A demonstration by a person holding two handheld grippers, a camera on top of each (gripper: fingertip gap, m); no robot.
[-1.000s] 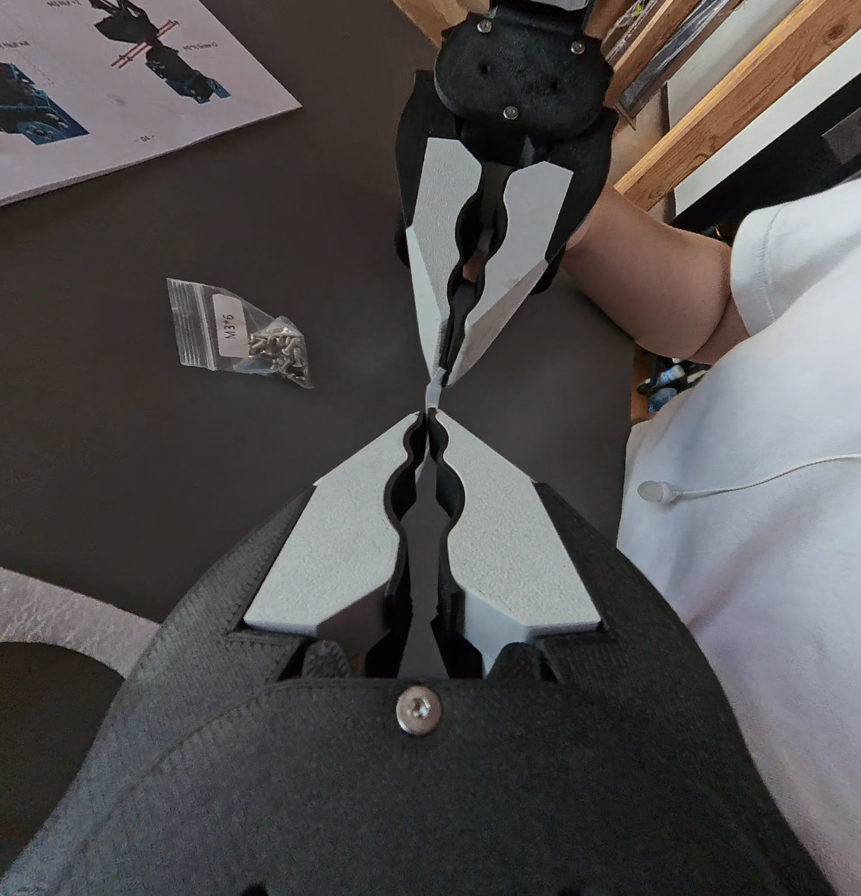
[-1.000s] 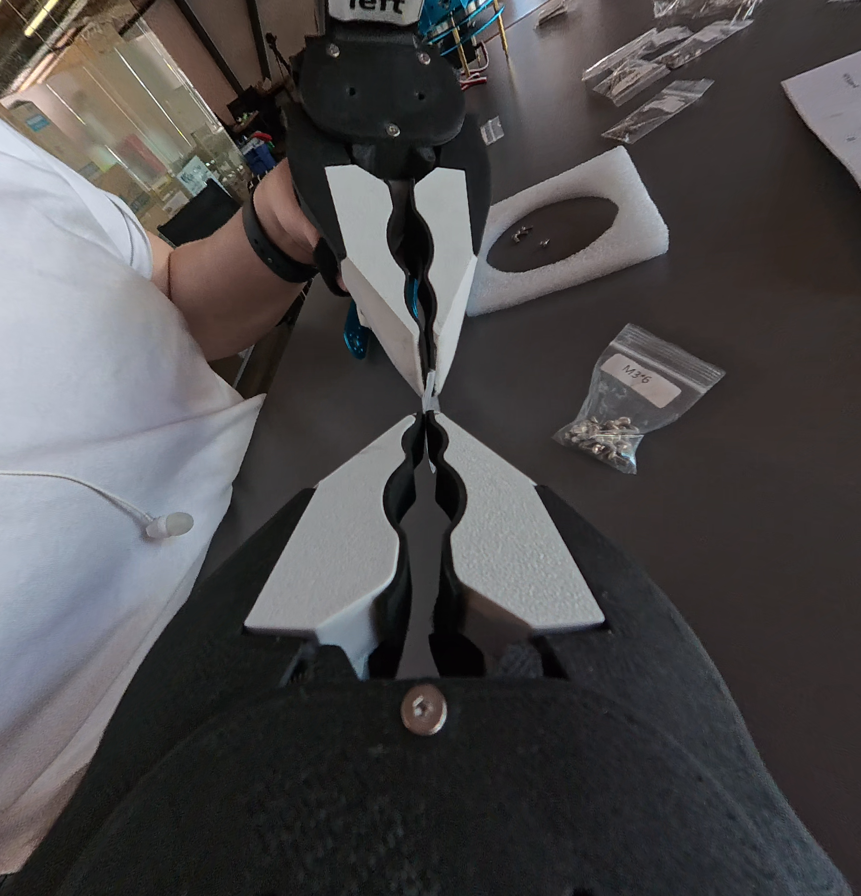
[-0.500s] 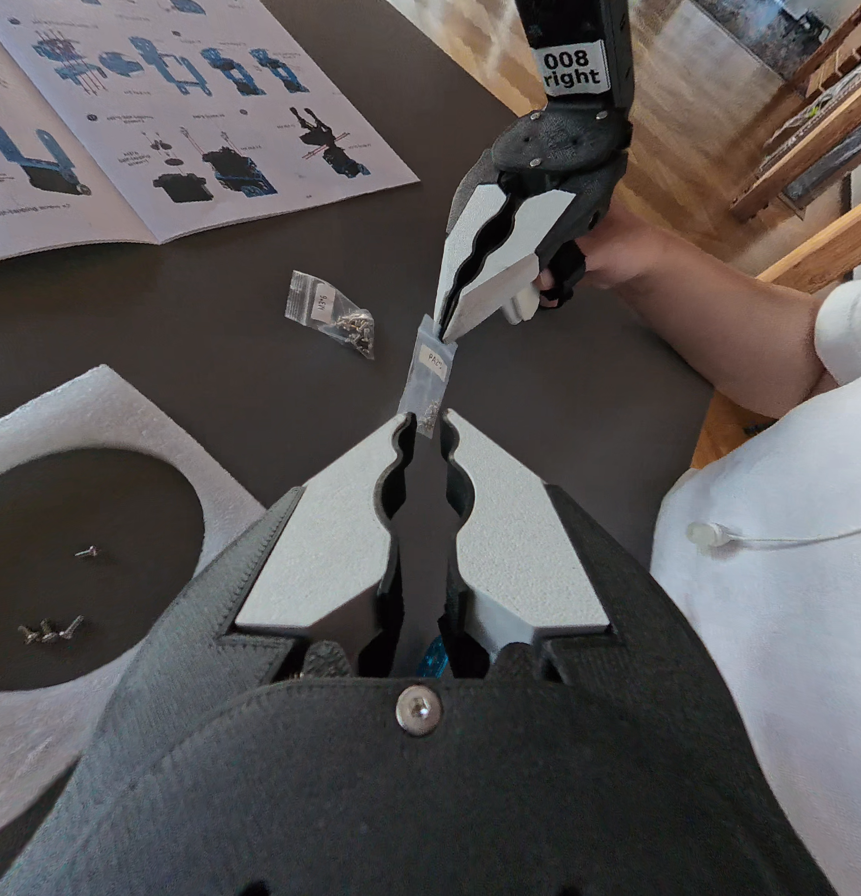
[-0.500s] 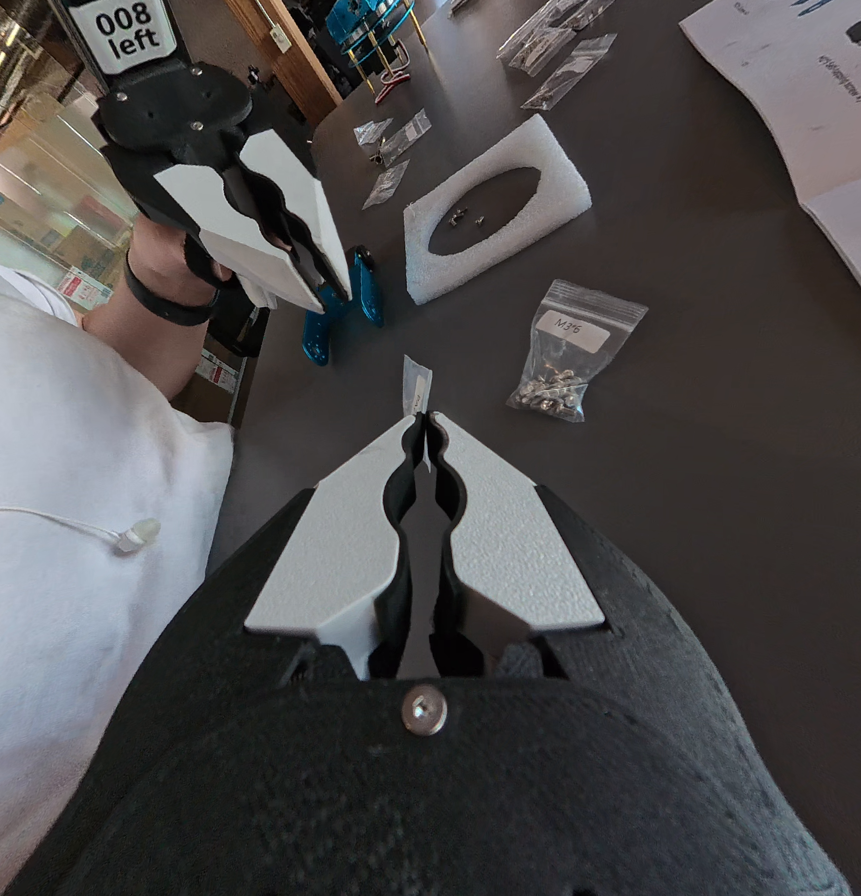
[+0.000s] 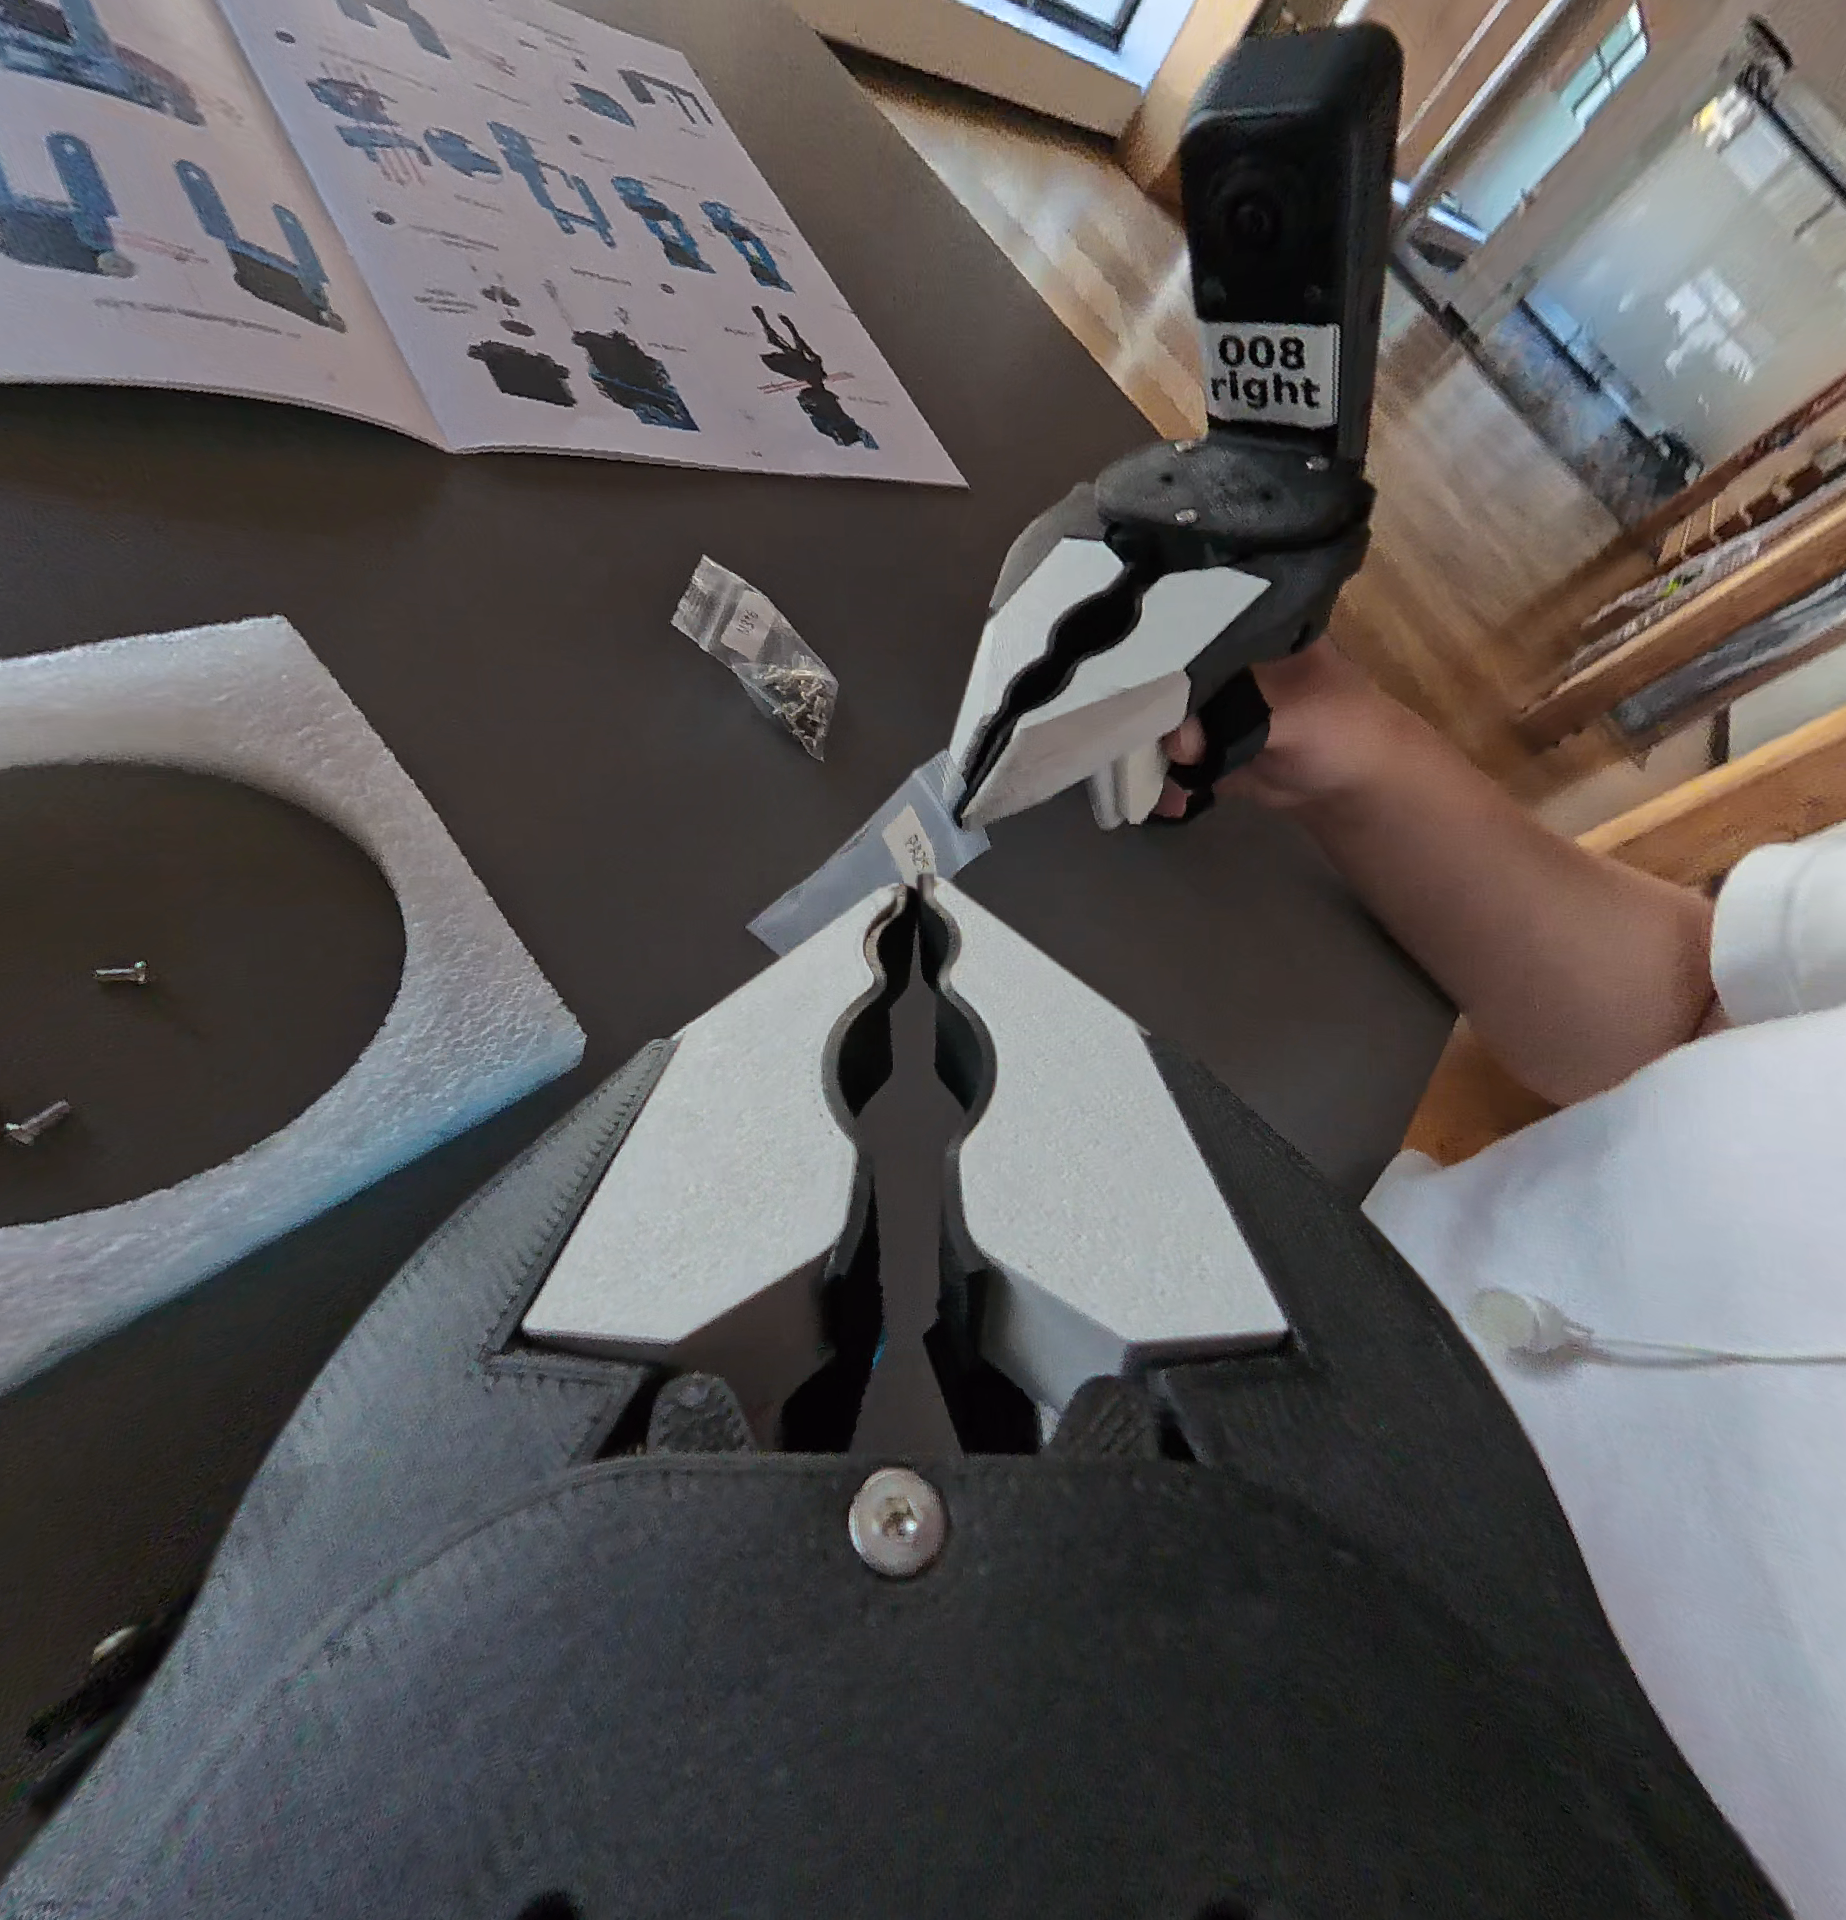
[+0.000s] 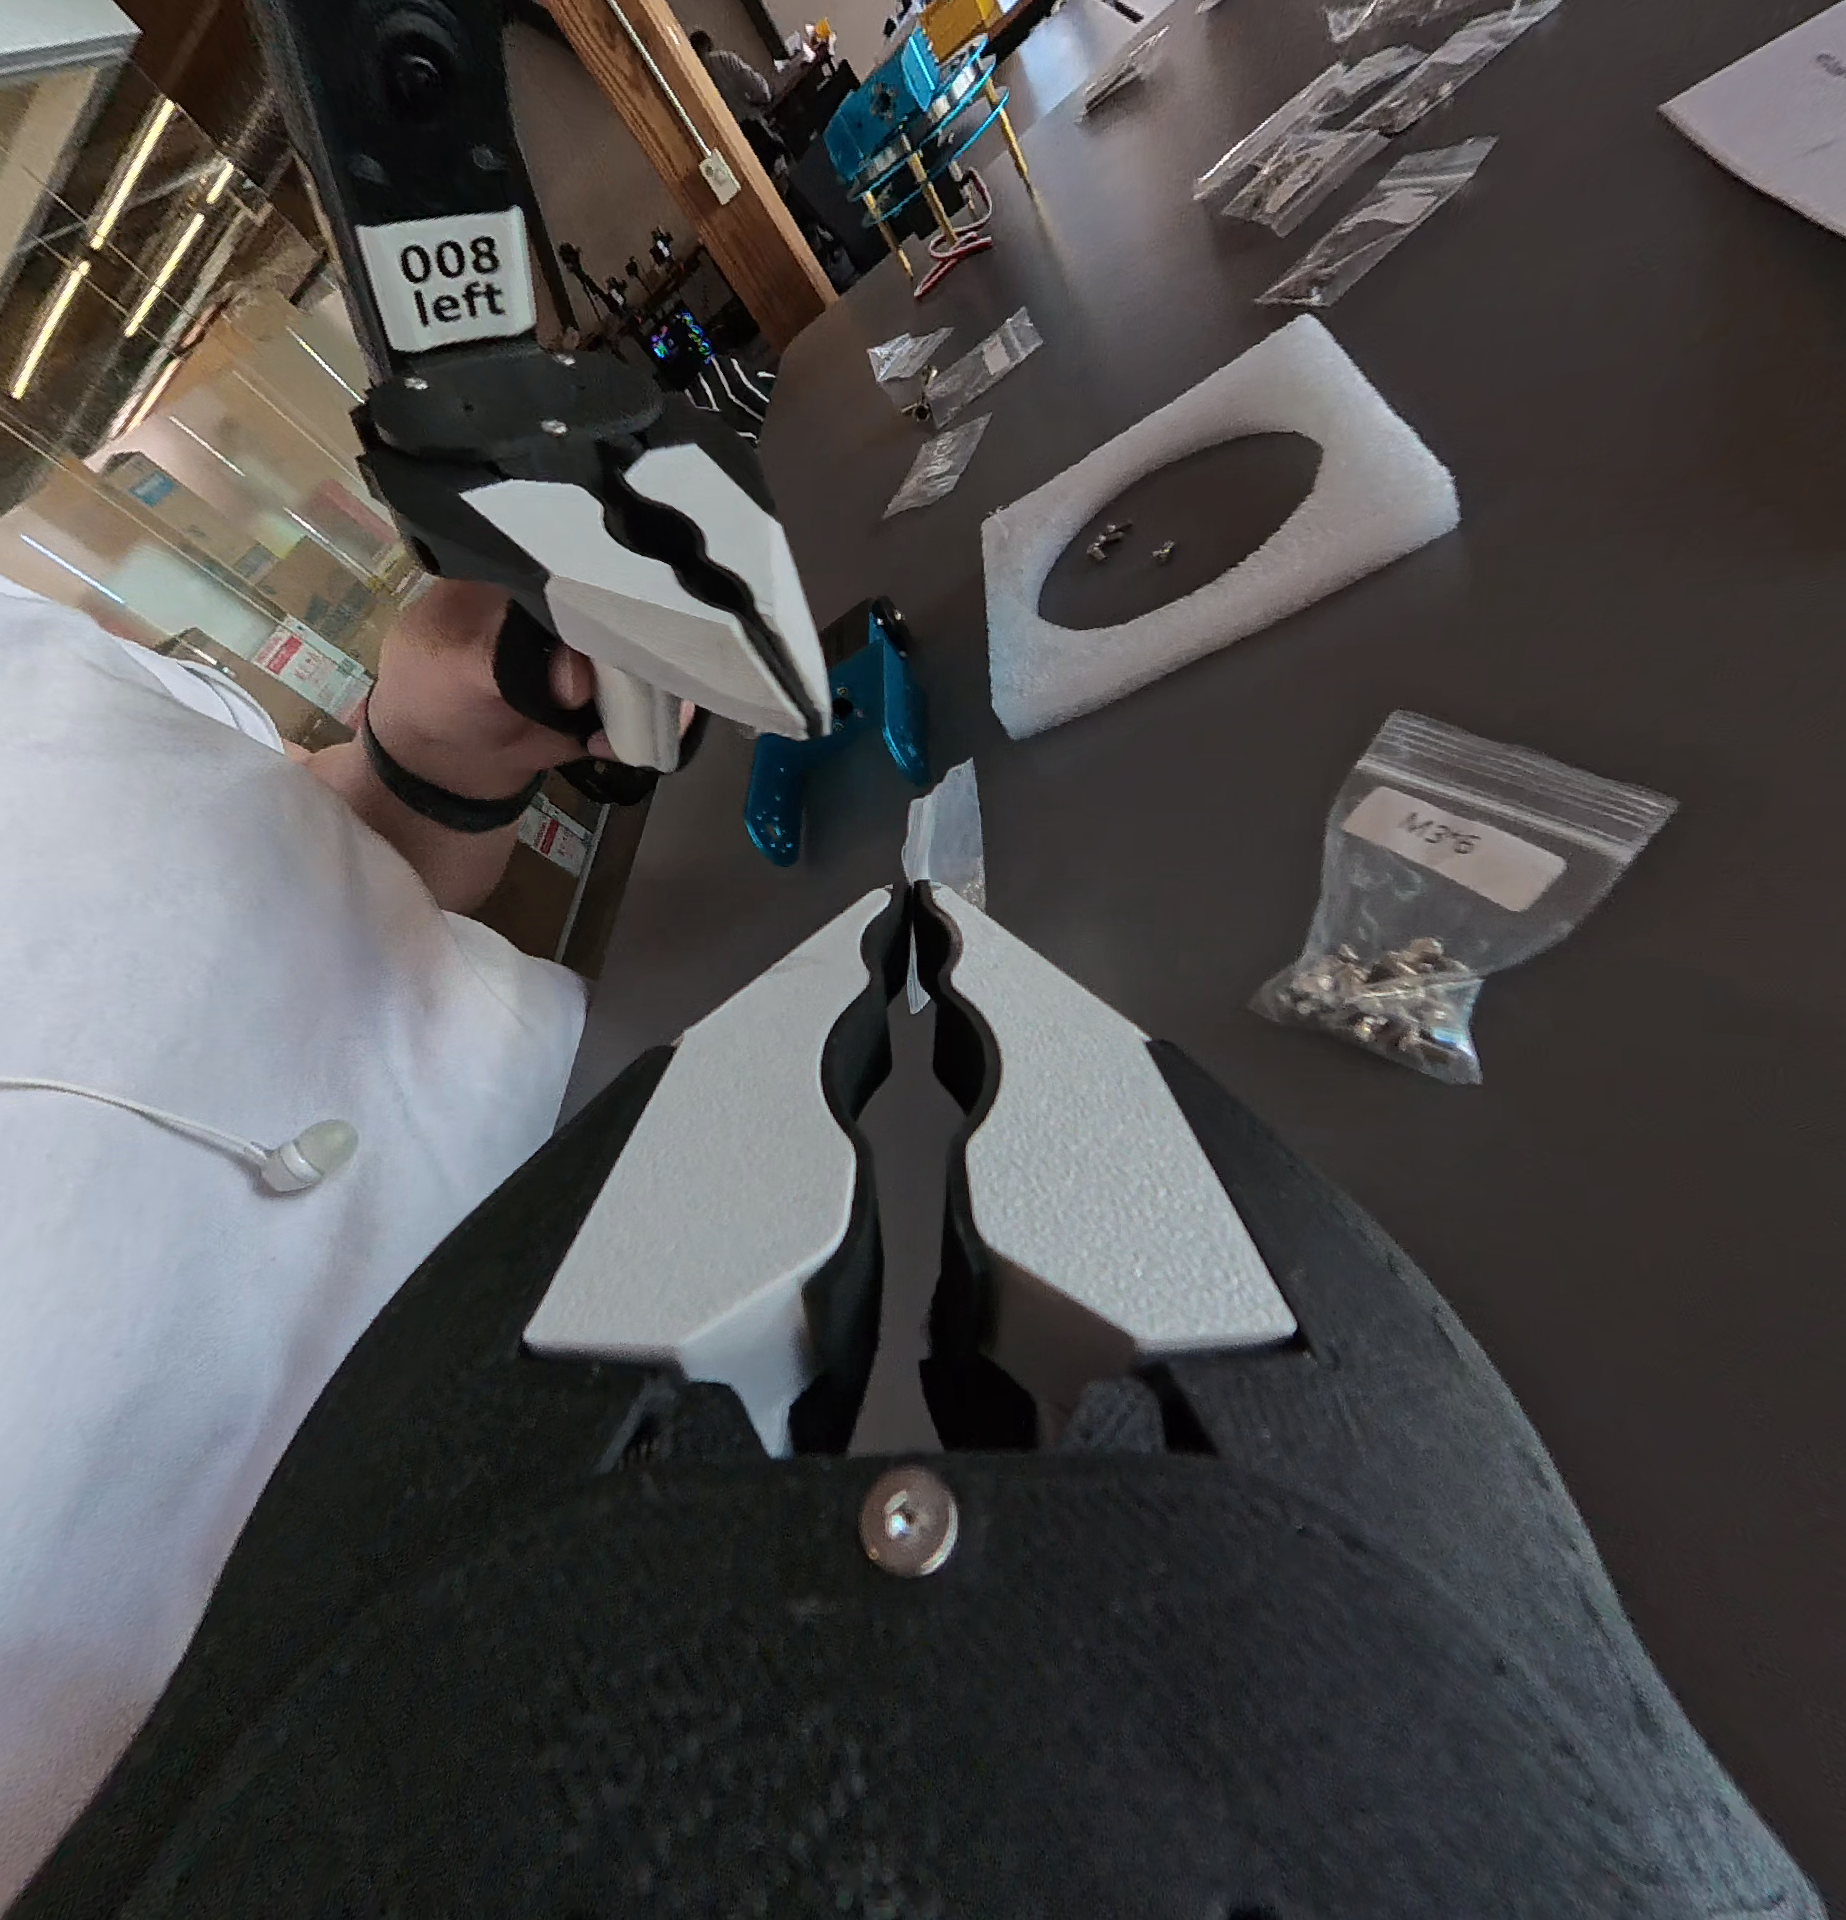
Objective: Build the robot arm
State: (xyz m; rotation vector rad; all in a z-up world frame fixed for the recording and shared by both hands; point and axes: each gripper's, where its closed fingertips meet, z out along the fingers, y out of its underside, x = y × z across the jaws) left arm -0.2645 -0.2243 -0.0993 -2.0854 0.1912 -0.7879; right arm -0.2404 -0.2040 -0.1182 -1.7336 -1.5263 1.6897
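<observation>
Clear little bag hangs pinched in the right gripper. The left gripper, fingers closed and empty, sits just beside it above the table.

Dark brown table, wooden floor, wooden shelving, glass partitions, daylight

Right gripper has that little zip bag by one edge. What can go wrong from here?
1. The right gripper pinches the small bag only at its fingertips, by one edge, so it may slip and drop onto the table.
2. The left gripper is shut and close beside the bag; a stray move could knock it loose.
</observation>
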